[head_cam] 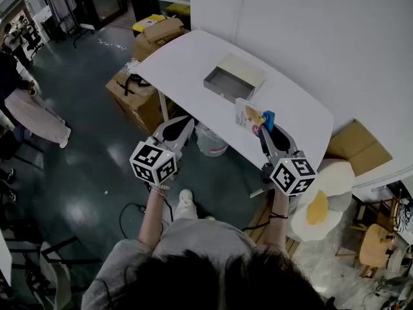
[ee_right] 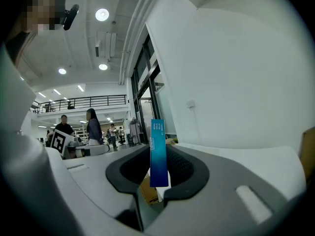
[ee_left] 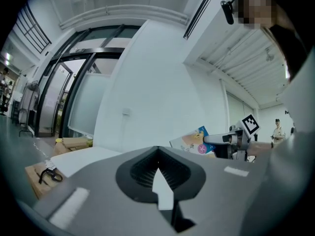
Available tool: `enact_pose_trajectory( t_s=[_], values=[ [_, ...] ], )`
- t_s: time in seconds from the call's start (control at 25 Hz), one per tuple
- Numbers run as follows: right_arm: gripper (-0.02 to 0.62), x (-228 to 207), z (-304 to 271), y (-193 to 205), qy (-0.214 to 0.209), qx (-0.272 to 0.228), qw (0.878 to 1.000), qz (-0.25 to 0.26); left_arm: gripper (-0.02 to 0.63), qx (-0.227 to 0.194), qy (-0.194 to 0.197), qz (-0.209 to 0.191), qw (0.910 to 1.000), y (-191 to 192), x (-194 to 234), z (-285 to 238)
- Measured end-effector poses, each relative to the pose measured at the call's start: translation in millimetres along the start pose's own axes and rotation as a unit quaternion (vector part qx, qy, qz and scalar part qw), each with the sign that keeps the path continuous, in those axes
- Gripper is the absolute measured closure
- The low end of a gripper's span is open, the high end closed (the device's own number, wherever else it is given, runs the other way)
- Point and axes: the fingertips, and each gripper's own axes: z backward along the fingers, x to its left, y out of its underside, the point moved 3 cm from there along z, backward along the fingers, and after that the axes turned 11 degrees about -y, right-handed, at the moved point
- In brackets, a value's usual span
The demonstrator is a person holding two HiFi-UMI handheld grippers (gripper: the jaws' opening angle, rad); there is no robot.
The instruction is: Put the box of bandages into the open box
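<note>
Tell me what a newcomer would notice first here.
The right gripper is shut on the box of bandages, at the near rim of the white table. Farther back on that table sits the open box, grey inside. The left gripper hangs shut and empty beside the table.

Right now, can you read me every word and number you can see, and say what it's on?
Nothing here can be read as words or numbers.
Box of bandages, blue narrow side: rows of white print, too small to read.
Box of bandages, picture side: pink round sign and small print, blurred.
Left gripper and right gripper, marker cubes: black-and-white square patterns, no words.
Cardboard boxes: no readable print.
</note>
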Motion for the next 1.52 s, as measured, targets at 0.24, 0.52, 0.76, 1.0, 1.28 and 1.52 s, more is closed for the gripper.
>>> enact_pose_trajectory(
  t_s=[0.24, 0.52, 0.76, 1.0, 1.28, 1.52],
  values=[
    [0.488, -16, -28, 1, 0.019, -0.004, 1.000, -0.006, 0.612, 0.006, 0.012, 0.000, 0.9999, 0, 26, -27],
    [0.488, -21, -68, 5, 0.032, -0.003, 0.999, -0.017, 0.612, 0.017, 0.032, 0.008, 0.9993, 0, 60, -56],
    [0.488, -24, -96, 7, 0.051, -0.007, 0.998, -0.021, 0.612, 0.020, 0.048, 0.008, 0.9986, -2, 91, -77],
    [0.488, -28, -112, 9, 0.077, -0.015, 0.997, -0.026, 0.612, 0.027, 0.070, 0.002, 0.9972, -2, 111, -91],
    [0.489, -34, -121, 12, 0.102, -0.024, 0.994, -0.035, 0.612, 0.031, 0.082, 0.007, 0.9961, 0, 132, -106],
    [0.489, -48, -132, 9, 0.106, -0.020, 0.993, -0.042, 0.612, 0.040, 0.092, 0.012, 0.9949, 3, 133, -127]
  ],
)
